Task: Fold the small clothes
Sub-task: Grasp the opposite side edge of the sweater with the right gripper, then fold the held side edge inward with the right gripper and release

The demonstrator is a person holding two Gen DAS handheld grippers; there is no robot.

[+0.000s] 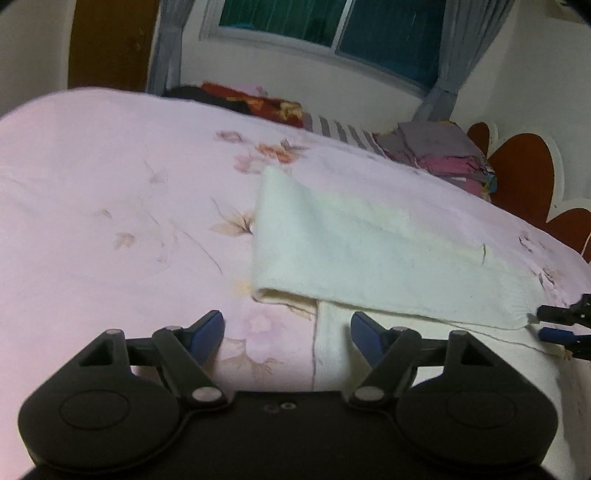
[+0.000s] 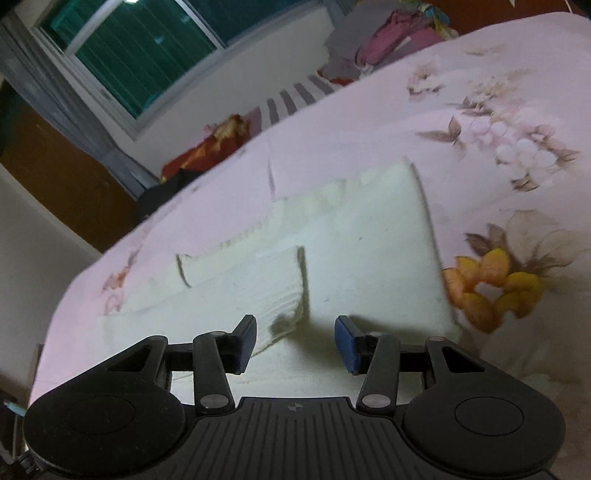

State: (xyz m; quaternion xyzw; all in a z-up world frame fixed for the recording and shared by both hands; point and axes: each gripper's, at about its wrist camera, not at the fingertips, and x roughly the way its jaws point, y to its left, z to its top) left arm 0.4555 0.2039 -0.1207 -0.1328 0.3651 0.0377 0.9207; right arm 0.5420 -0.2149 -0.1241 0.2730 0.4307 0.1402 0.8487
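A cream-white knitted garment (image 1: 369, 251) lies partly folded on the pink floral bedsheet (image 1: 110, 184). One layer is doubled over, with its fold edge toward me. My left gripper (image 1: 288, 326) is open just above the sheet, at the garment's near left corner, with nothing between its blue pads. In the right wrist view the same garment (image 2: 362, 236) spreads out ahead. My right gripper (image 2: 295, 326) is open low over it, and a folded sleeve end (image 2: 288, 317) lies between its jaws, untouched by the pads. The right gripper's fingertips (image 1: 554, 314) also show at the garment's right corner.
A heap of grey and pink clothes (image 1: 443, 155) sits at the bed's far right beside a brown and white headboard (image 1: 524, 173). Red and dark clothes (image 1: 258, 99) and a striped cloth (image 1: 343, 133) lie along the far edge under a window (image 1: 332, 26).
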